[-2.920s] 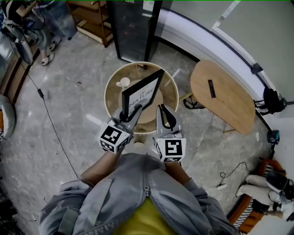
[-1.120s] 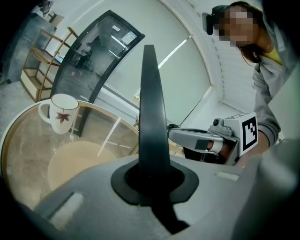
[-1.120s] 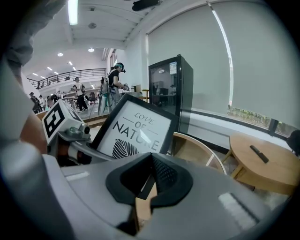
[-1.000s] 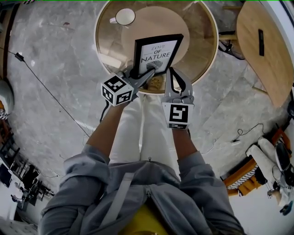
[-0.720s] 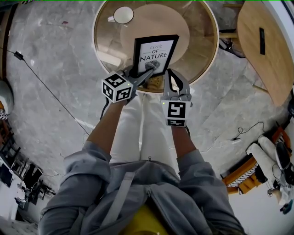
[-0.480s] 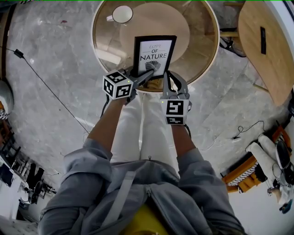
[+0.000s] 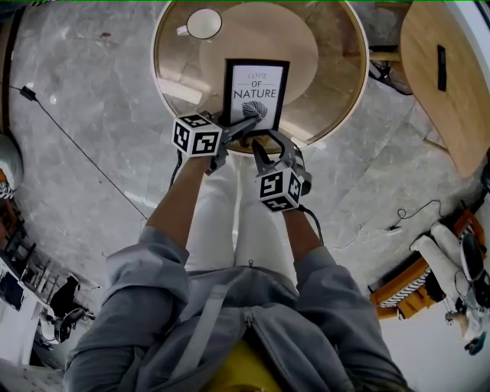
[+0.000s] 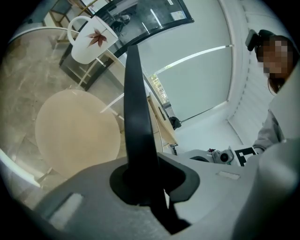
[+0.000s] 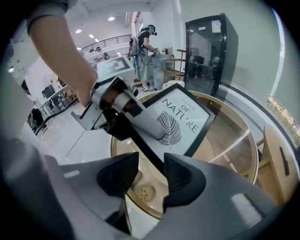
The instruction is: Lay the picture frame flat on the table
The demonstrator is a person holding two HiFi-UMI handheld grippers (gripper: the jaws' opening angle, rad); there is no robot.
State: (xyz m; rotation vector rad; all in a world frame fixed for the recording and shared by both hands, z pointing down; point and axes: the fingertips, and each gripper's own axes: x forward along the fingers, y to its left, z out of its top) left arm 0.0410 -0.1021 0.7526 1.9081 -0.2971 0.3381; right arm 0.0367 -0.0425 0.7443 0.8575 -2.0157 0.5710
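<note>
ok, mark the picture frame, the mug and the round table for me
picture frame (image 7: 256,92): head view, on its white print.
mug (image 7: 204,24): head view, middle of its open top.
round table (image 7: 338,53): head view, bare glass near the right rim.

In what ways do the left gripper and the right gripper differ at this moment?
The left gripper grips the picture frame by its lower edge, though its jaws have just been easing open; the right gripper has just opened wide and holds nothing. The left gripper looks nearly level across the round table, the right gripper steeply down at it. Both are at its near rim.
</note>
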